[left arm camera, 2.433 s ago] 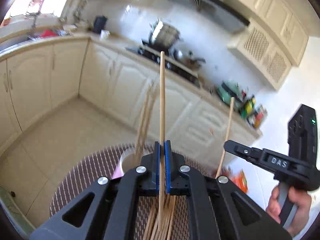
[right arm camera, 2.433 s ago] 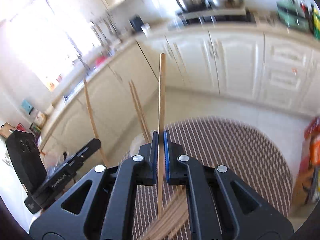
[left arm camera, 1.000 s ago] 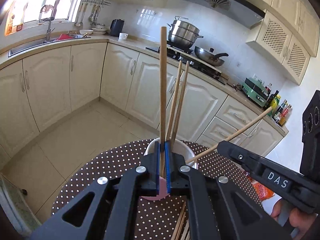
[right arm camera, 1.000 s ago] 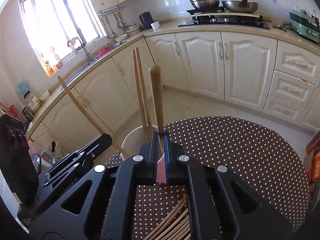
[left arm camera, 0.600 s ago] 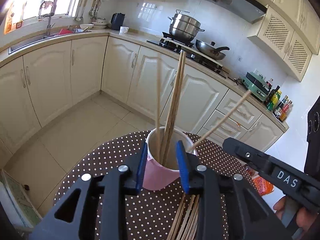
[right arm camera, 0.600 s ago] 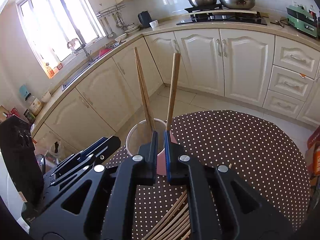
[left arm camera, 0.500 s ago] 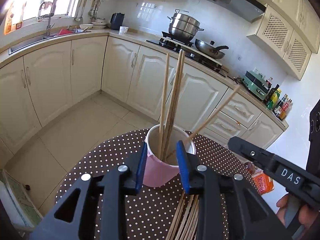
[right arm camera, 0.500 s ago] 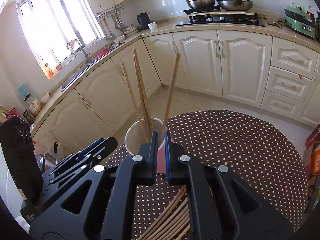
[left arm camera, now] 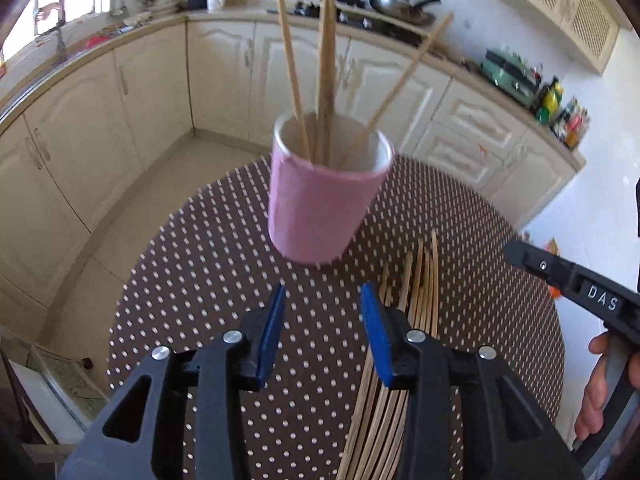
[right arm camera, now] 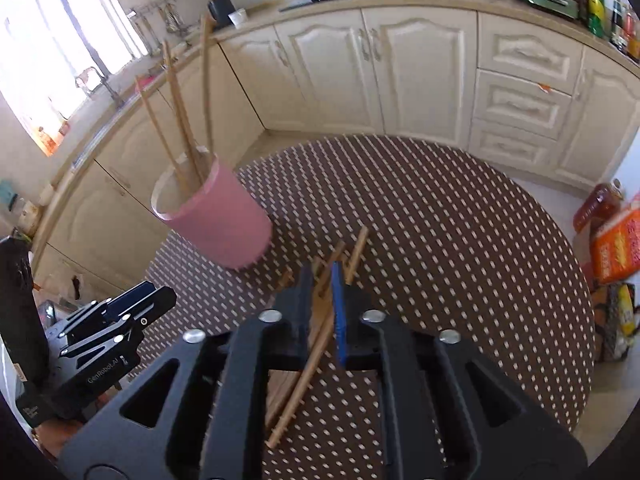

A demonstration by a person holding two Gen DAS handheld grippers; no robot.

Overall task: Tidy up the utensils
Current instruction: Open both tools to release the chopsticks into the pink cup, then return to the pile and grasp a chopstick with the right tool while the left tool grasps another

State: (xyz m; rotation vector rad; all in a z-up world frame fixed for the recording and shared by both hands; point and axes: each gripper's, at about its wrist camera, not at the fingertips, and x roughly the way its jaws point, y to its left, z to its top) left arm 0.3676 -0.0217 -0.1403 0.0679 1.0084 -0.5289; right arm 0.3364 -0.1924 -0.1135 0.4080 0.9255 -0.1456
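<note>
Chopsticks [left arm camera: 412, 308] lie in a loose bundle on the dotted round counter [left arm camera: 224, 264], just in front of the pink cup [left arm camera: 320, 204], their long axes running roughly from the near edge toward the cup. Four more stand in the cup, tips down, leaning against its rim and fanning out at the top; upright storage like this looks to be the goal, so the flat pile is what remains to sort.

Left gripper [left arm camera: 322, 320] hovers above the counter with its jaws parted and nothing between them; they have just been opening, and the bundle sits just to the right of its right jaw. Right gripper [right arm camera: 322, 292] is angled down over the same pile [right arm camera: 320, 320], its jaws only narrowly apart after easing open. One or two sticks cross the gap in that view, but the blue pads do not appear to press on them, so I judge it to be lining up on a stick along its length rather than holding one
</note>
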